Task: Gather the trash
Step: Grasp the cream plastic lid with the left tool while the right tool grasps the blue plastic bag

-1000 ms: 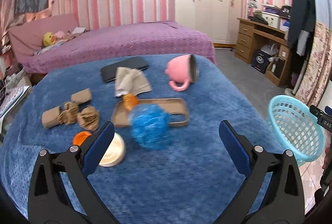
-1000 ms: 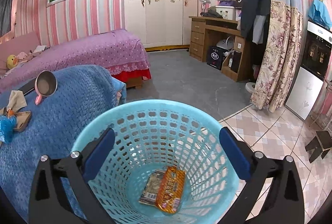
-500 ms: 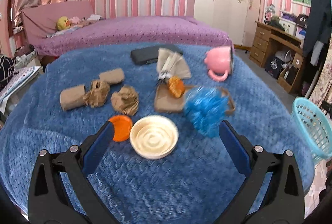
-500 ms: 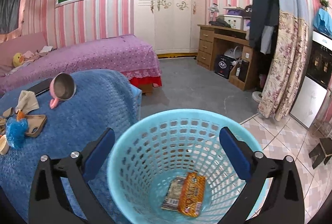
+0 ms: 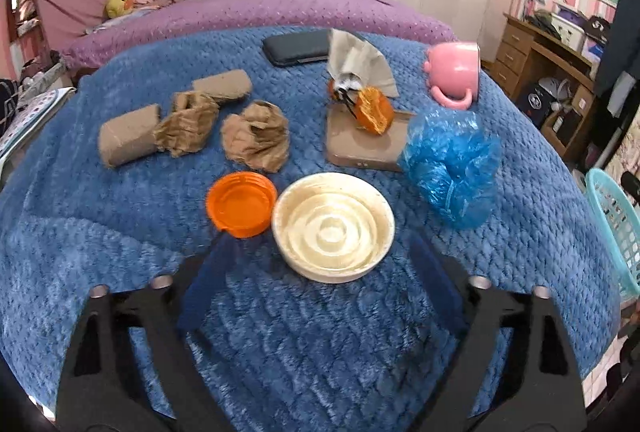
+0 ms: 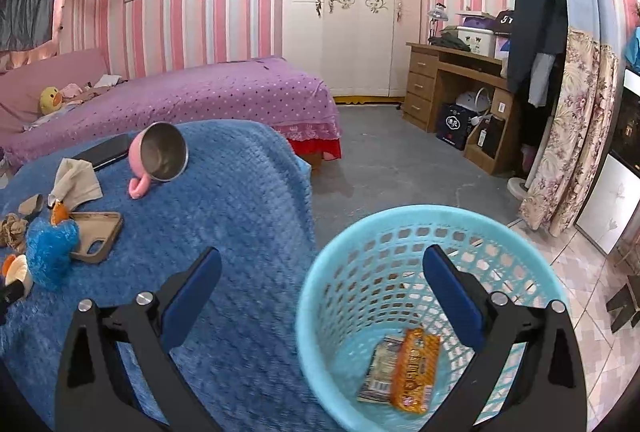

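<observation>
On the blue blanket (image 5: pixel 120 232) lie crumpled brown paper (image 5: pixel 256 140), a second crumpled brown wad (image 5: pixel 188 126) and two cardboard rolls (image 5: pixel 128 140). A white bowl lid (image 5: pixel 334 226) and an orange lid (image 5: pixel 241 203) lie close in front of my left gripper (image 5: pixel 320 272), which is open and empty. My right gripper (image 6: pixel 320 280) is open and empty, above the near left rim of the turquoise basket (image 6: pixel 400 232). Two snack wrappers (image 6: pixel 404 368) lie in the basket's bottom. The basket's rim also shows in the left wrist view (image 5: pixel 616 232).
A blue plush toy (image 5: pixel 452 168), a phone case (image 5: pixel 364 140) with an orange toy (image 5: pixel 374 108), a beige cloth (image 5: pixel 360 60), a black phone (image 5: pixel 298 46) and a tipped pink cup (image 5: pixel 456 74) share the blanket. A purple bed (image 6: pixel 200 96), wardrobe and desk (image 6: pixel 452 88) stand behind.
My left gripper has swung left and nearer over the blanket, bringing the lids and paper wads to centre. My right gripper has moved left, so the basket now sits lower right.
</observation>
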The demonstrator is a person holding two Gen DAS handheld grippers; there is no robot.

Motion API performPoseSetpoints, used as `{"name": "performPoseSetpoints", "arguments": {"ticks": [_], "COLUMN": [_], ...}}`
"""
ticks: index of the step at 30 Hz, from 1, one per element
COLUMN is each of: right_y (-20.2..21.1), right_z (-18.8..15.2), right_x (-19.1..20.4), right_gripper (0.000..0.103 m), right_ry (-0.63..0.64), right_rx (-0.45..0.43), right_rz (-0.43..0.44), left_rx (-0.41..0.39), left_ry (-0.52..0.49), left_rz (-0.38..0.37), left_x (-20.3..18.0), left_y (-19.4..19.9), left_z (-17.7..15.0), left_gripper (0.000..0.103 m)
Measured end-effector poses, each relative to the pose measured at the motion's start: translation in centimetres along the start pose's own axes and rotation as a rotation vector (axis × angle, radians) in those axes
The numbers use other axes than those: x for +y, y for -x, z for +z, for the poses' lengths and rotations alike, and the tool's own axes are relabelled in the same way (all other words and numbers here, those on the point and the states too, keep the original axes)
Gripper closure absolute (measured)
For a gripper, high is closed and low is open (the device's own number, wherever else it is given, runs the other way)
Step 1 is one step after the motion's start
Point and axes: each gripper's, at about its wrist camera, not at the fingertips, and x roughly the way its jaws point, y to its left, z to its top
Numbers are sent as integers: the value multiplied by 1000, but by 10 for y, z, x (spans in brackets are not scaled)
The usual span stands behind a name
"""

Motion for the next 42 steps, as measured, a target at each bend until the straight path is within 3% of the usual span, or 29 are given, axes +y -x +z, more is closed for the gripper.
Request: {"name": "performPoseSetpoints", "arguments": {"ticks": [2,4,15,19,30,37,38,42], "right_y": [-2,-4,1,6,11,3,2,-3], "right_z": [0,0,-3,-5,-17,-26,-27,-29], "right_x": [8,19,75,102,173,216,222,226], "right_gripper": [5,5,5,5,5,7,9,55], "right_ry": [2,15,69,108,183,260,284,298], "right_rx": [4,10,4,-2,22,72,85,140], "right_rz": [11,19,82,135,292,327,329,415], "left_rx": [29,31,-90,-127,-131,-155,-153,-143], "left_ry": [-23,-40,-67,-35,70,58,63,65], "left_rz": [3,19,-11,35,135,180,178,177], "left_x": [-6,-10,4,32,98,108,109,109], "left_y": [-8,-10,30,39,33,32,31,29], "left_z": [2,2,10,15,20,21,21,21], "left_gripper": [39,43,43,43,43,43,43,43]}}
